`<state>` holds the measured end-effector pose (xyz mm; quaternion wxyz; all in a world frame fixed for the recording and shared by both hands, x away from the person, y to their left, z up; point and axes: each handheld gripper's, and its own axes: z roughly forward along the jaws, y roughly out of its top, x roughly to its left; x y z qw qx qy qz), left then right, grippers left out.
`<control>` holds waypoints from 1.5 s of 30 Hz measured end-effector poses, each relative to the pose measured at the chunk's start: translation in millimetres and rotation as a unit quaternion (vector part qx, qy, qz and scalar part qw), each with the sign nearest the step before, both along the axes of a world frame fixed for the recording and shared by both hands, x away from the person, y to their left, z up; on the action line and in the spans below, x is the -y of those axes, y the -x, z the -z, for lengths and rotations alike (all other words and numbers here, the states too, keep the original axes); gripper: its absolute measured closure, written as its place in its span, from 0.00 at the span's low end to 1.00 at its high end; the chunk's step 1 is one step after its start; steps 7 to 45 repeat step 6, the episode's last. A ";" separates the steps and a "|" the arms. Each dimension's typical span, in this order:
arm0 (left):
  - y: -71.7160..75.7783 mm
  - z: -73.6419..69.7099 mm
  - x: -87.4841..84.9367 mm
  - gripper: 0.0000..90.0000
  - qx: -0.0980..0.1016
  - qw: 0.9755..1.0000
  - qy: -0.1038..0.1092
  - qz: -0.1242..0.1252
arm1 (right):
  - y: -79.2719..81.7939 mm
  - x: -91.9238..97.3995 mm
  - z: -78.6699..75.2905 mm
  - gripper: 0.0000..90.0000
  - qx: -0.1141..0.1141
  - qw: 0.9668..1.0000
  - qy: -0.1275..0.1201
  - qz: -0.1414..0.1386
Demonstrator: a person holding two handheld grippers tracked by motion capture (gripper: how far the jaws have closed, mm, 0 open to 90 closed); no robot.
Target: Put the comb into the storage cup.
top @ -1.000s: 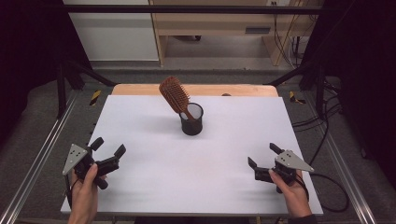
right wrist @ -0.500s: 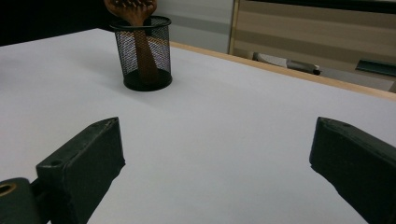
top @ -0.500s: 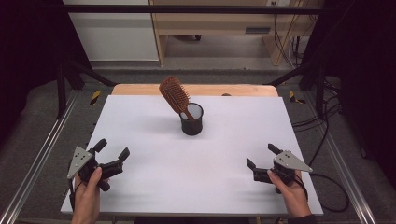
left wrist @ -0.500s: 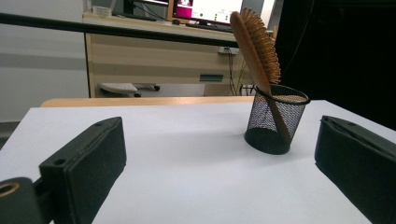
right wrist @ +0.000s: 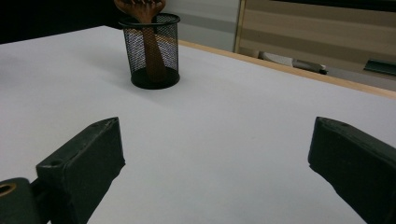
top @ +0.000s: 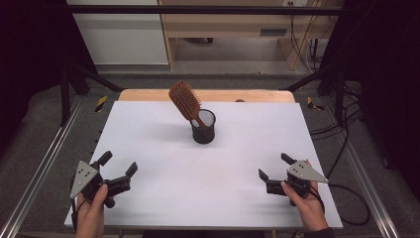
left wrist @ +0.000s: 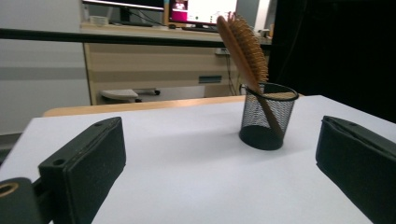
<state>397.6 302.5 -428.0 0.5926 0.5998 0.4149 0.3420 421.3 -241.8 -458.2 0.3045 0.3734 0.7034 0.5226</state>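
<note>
Two grippers, left (top: 118, 170) and right (top: 275, 166), sit low at the near corners of the table (top: 148, 124), jaws spread wide and holding nothing. Judging by this, the brush (top: 185, 101) is your target: it leans handle-down in the mesh cup (top: 203, 128) at the table's middle, well apart from both. Come at the head from the open side, pinch it firmly, and lift straight so the cup stays put. Count: one brush, one cup.

From the right gripper view the hairbrush (right wrist: 144, 32) loses its bristle head past the top edge. Its handle sits half hidden behind the mesh cup (right wrist: 150, 51).
</note>
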 end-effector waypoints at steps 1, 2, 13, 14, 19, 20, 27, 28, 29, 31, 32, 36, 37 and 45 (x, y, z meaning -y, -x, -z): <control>0.1 -0.5 -2.5 0.02 0.002 1.000 -0.001 -0.004 | 0.2 -0.2 -0.1 0.05 0.000 1.000 -0.001 -0.001; -0.1 -0.4 -4.7 0.02 0.005 1.000 -0.003 -0.008 | 0.4 -0.4 -0.2 0.05 0.000 1.000 -0.002 -0.002; -2.4 3.3 -11.1 0.02 0.004 1.000 0.003 -0.023 | -0.4 -1.1 -0.1 0.05 0.001 1.000 -0.003 -0.003; -2.4 3.3 -11.1 0.02 0.004 1.000 0.003 -0.023 | -0.4 -1.1 -0.1 0.05 0.001 1.000 -0.003 -0.003; -2.4 3.3 -11.1 0.02 0.004 1.000 0.003 -0.023 | -0.4 -1.1 -0.1 0.05 0.001 1.000 -0.003 -0.003; -2.4 3.3 -11.1 0.02 0.004 1.000 0.003 -0.023 | -0.4 -1.1 -0.1 0.05 0.001 1.000 -0.003 -0.003; -2.4 3.3 -11.1 0.02 0.004 1.000 0.003 -0.023 | -0.4 -1.1 -0.1 0.05 0.001 1.000 -0.003 -0.003; -2.4 3.3 -11.1 0.02 0.004 1.000 0.003 -0.023 | -0.4 -1.1 -0.1 0.05 0.001 1.000 -0.003 -0.003; -2.4 3.3 -11.1 0.02 0.004 1.000 0.003 -0.023 | -0.4 -1.1 -0.1 0.05 0.001 1.000 -0.003 -0.003; -2.4 3.3 -11.1 0.02 0.004 1.000 0.003 -0.023 | -0.4 -1.1 -0.1 0.05 0.001 1.000 -0.003 -0.003; -2.4 3.3 -11.1 0.02 0.004 1.000 0.003 -0.023 | -0.4 -1.1 -0.1 0.05 0.001 1.000 -0.003 -0.003; -2.4 3.3 -11.1 0.02 0.004 1.000 0.003 -0.023 | -0.4 -1.1 -0.1 0.05 0.001 1.000 -0.003 -0.003; -2.4 3.3 -11.1 0.02 0.004 1.000 0.003 -0.023 | -0.4 -1.1 -0.1 0.05 0.001 1.000 -0.003 -0.003; -2.4 3.3 -11.1 0.02 0.004 1.000 0.003 -0.023 | -0.4 -1.1 -0.1 0.05 0.001 1.000 -0.003 -0.003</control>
